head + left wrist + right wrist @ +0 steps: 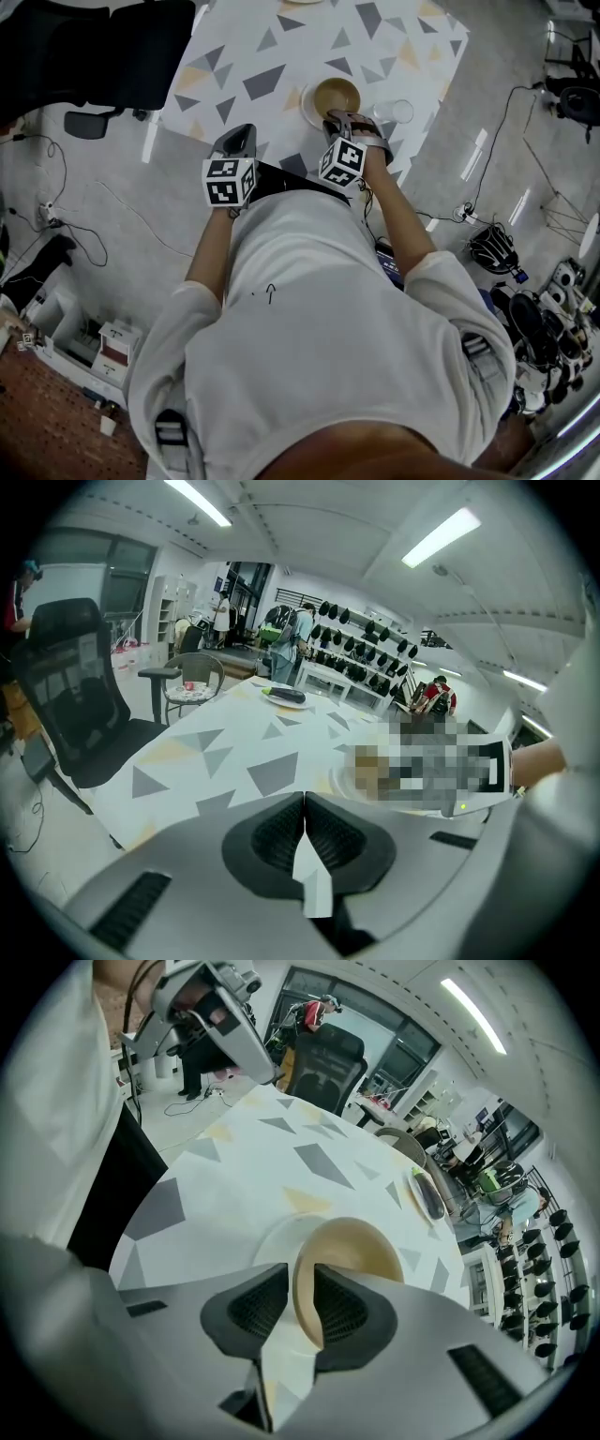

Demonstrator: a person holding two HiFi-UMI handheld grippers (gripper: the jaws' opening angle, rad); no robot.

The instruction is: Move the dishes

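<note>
Jaws of my right gripper [300, 1288] pinch the rim of the tan bowl [361, 1246] at frame centre, on a white plate [267, 1241]; my left gripper [305, 813] has its jaws together, empty.

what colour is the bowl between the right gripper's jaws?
Tan round bowl, plain, no pattern; shows best in the right gripper view.

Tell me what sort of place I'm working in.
Probably a lab or office workspace: an office chair beside the patterned table, cables trailing across the floor, and wall racks of dark gear.
</note>
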